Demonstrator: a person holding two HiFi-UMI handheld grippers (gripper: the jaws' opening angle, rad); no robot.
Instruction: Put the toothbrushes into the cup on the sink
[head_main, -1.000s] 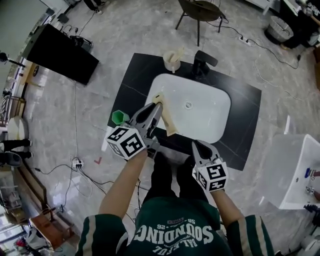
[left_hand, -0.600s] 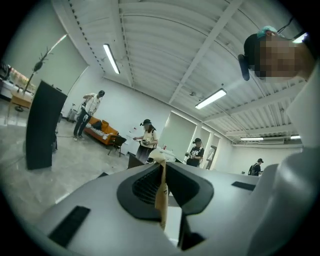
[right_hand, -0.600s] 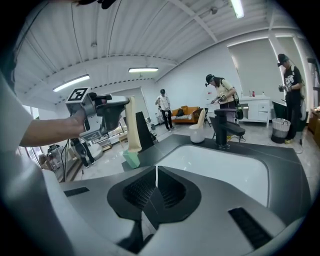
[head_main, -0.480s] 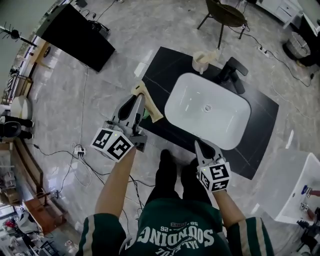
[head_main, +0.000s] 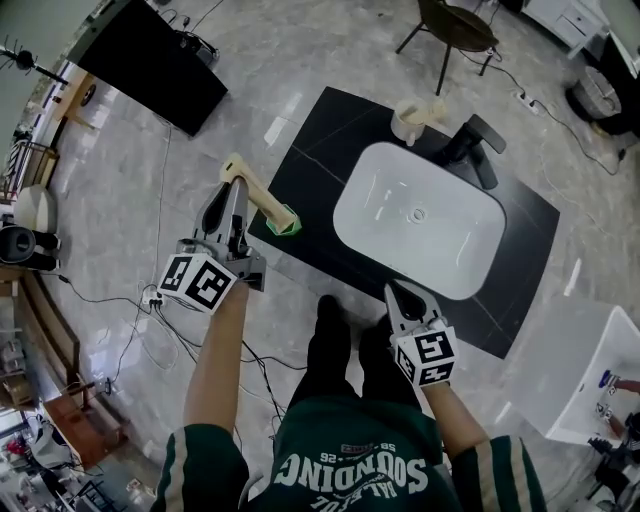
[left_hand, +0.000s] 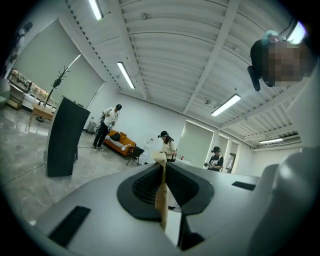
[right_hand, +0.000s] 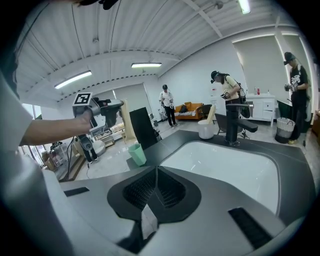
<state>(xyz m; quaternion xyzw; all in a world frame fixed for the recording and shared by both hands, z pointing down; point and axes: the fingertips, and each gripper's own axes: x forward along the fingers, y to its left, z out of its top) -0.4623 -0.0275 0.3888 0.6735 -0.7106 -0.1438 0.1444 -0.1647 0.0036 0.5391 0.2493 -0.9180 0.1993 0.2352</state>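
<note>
My left tool (head_main: 233, 188) is clamped on a pale wooden toothbrush (head_main: 262, 197), the pads pressing its handle from both sides, and I hold it out over the floor just left of the black surface (head_main: 320, 130). The brush slants to the right toward a green cup (head_main: 283, 222) at the near left corner of that surface. My right tool (head_main: 400, 293) hangs at the near edge in front of the white sink (head_main: 420, 215), its pads together with nothing between them. The white cup (head_main: 405, 125) stands at the far side, left of the black faucet (head_main: 475, 150), with a second toothbrush (head_main: 432, 107) leaning in it.
</note>
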